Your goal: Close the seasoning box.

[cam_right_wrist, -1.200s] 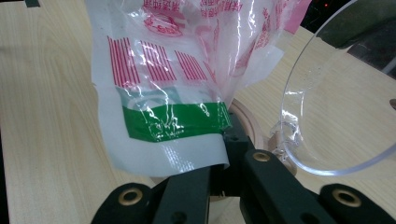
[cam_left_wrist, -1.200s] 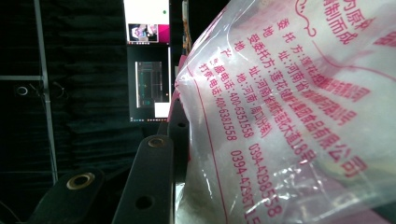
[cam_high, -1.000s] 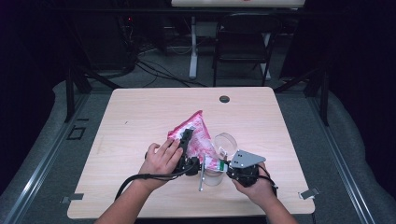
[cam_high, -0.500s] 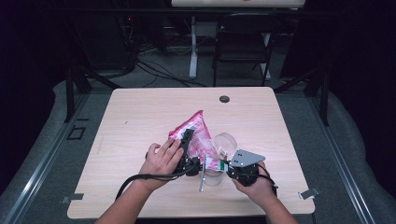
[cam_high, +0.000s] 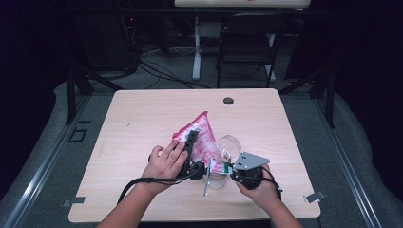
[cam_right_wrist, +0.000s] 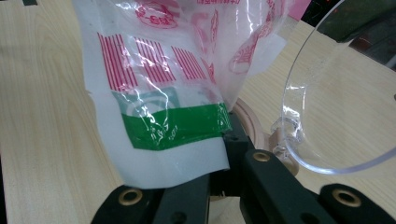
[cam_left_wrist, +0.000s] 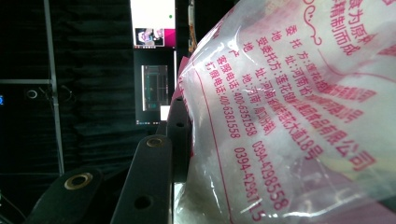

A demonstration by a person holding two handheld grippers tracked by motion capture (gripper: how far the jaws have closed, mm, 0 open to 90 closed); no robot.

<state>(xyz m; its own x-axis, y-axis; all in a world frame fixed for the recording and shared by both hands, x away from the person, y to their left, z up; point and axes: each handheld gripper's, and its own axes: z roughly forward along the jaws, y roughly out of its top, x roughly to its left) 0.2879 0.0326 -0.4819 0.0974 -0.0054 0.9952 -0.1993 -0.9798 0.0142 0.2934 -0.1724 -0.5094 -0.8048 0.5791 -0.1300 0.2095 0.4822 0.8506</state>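
Holding a pink-and-white printed plastic bag (cam_high: 202, 137) between both tools, you have it raised above the near half of the wooden table (cam_high: 142, 114), its far corner pointing up and away from you. Your left gripper (cam_high: 191, 142) sits along the bag's left side, with your hand wrapped over the tool's body; in the left gripper view the bag (cam_left_wrist: 289, 116) bulges against the inner face of one black jaw, the clear film and its red lettering pressed close to the camera, with white contents showing through at the bottom. The other jaw is hidden behind the bag there, so you appear to be clamping the bag across its bulk with the jaws partly apart. Your right gripper (cam_high: 227, 168) has its jaws closed on the bag's lower end: in the right gripper view the white edge with the green band and red barcode stripes (cam_right_wrist: 163, 126) is pinched where the two black jaws (cam_right_wrist: 224, 186) meet. Just beside that pinch stands a clear plastic jar (cam_high: 223, 164), its open mouth turned toward the bag; its curved transparent rim (cam_right_wrist: 299, 121) shows at the right of the right gripper view, near the bag's lower corner, though whether they touch cannot be told. A small dark round disc (cam_high: 228, 100) lies on the table's far edge, well apart from both hands.
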